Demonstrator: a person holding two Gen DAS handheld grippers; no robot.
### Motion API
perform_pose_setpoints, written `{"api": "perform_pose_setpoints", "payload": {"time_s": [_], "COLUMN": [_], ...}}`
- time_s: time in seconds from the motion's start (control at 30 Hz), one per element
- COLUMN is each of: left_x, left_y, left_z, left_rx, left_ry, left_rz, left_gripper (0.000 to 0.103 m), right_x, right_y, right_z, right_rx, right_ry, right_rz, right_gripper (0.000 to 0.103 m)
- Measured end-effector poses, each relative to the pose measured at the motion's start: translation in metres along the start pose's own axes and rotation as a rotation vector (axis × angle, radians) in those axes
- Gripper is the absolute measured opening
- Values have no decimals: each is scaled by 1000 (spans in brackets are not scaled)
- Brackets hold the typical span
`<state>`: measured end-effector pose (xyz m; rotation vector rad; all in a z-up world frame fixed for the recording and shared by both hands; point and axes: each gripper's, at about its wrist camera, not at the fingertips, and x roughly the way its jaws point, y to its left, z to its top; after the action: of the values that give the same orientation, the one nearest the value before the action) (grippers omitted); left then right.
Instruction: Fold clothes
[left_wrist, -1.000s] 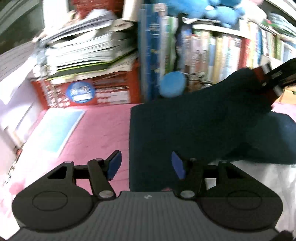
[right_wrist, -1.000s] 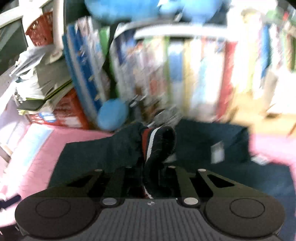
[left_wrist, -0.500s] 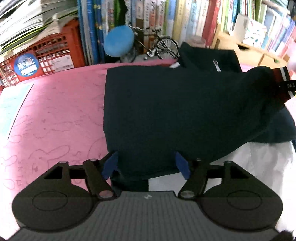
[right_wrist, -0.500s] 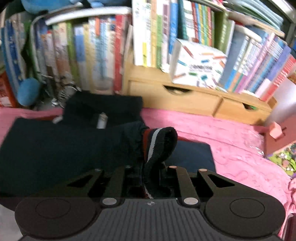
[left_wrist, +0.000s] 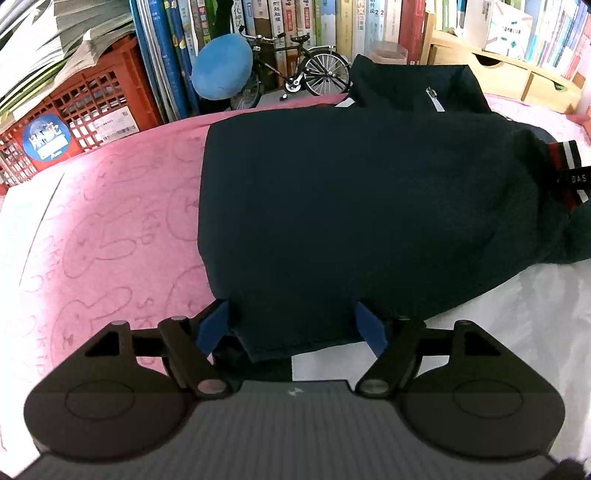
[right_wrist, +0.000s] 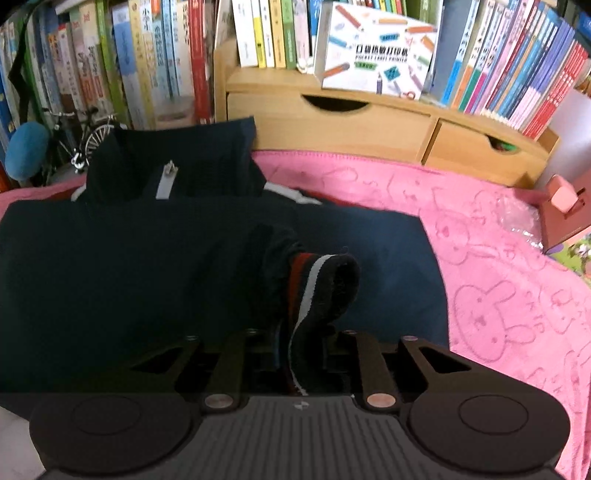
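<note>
The jacket (left_wrist: 351, 206) lies on the pink blanket (left_wrist: 122, 229), its collar (right_wrist: 173, 162) toward the books (right_wrist: 155, 62), its near hem over a white sheet (left_wrist: 480, 317). A fold has been carried across, and the step in hand looks like the let-go.

The left gripper (left_wrist: 291, 326) stands wide, its jaws having just been opening; the hem lies between the blue pads (left_wrist: 212, 328) but they do not press on it. The right gripper (right_wrist: 301, 354) has the striped cuff (right_wrist: 317, 291) between its jaws, which have just been opening a little. They remain narrow and appear to pinch the cuff yet (the pad faces are hidden in shadow, so how firmly cannot be told).

To do this well, the person should probably lower the cuff until it rests flat on the jacket body before spreading the right jaws fully, so the sleeve does not spring back or roll. The left gripper would best lift straight off the hem rather than drag across it, since a caught pad could pull the layer askew. The sleeve should end inside the body's outline, not hanging off the right edge.
</note>
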<state>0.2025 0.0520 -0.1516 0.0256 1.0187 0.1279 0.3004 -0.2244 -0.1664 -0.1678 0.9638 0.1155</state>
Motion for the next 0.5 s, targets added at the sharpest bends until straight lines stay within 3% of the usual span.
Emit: {"api": "perform_pose_setpoints", "payload": {"time_s": [0.07,0.17,0.23,0.37,0.5], "left_x": [-7,-24,-27,-12,5], "left_y": [0,2,2,1,16], "left_z": [-1,-11,-19,-22,-14], "left_rx": [9,37,56,60,-17], "left_ry": [-8,-47,-37,-10,-17], "left_rz": [-4,-66,-86,8,111], "left_gripper": [75,77,78,78,80], "right_x": [4,8,10,7,-7], "right_y": [1,2,2,-2,-7], "right_z": [-1,-2,-3,-8,-18], "right_rx": [-11,-39,-47,-23,18], "right_ry": [5,3,0,-12,-56], "right_rz": [6,16,21,24,15], "right_gripper": [26,37,51,68,85]}}
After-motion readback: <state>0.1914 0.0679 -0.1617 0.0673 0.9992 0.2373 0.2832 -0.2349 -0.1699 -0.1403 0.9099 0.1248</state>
